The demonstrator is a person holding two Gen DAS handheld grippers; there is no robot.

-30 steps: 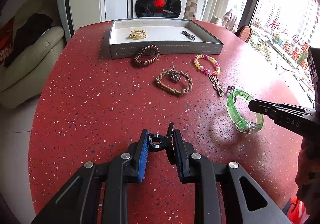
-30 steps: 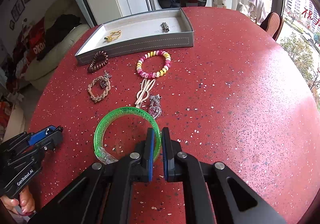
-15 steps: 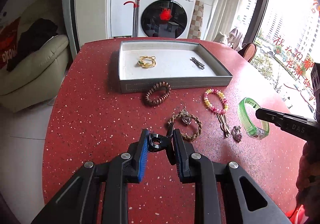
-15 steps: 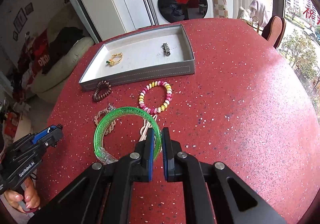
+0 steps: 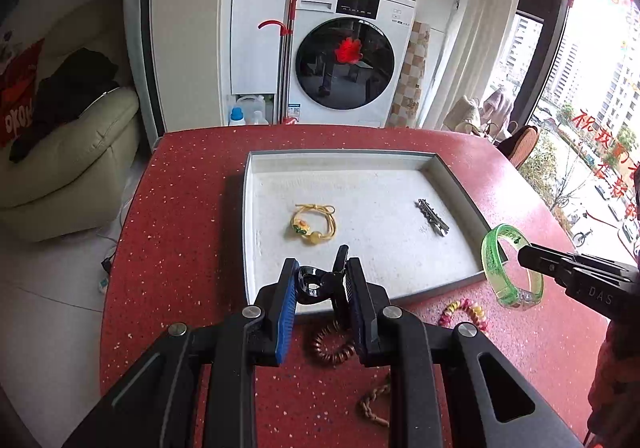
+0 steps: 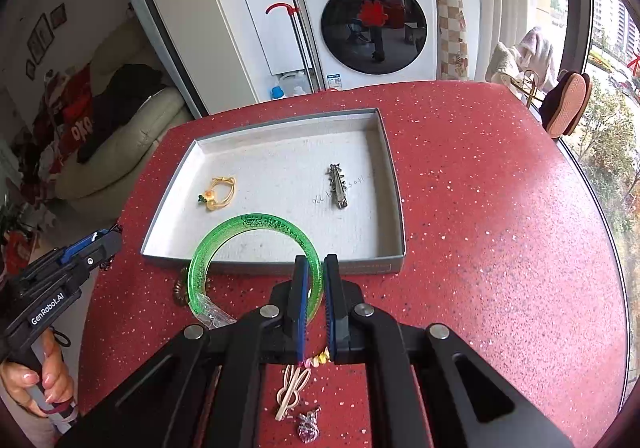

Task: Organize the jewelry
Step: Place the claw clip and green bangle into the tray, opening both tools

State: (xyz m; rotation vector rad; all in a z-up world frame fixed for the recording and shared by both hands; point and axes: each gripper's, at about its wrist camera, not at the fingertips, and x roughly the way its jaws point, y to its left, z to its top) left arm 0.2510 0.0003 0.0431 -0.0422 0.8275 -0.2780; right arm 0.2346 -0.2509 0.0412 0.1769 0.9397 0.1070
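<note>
On the left, the left gripper is closed partway on a small black hair claw, pinched between its blue pads and held above the near edge of the grey tray on the red speckled table. Inside the tray lie a yellow hair tie toward the left and a silver hair clip toward the right. Further right, the right gripper is clamped tight on the rim of a green bangle, carried over the tray's near wall. Below it, a beige clip and what looks like a silvery charm rest on the table.
</note>
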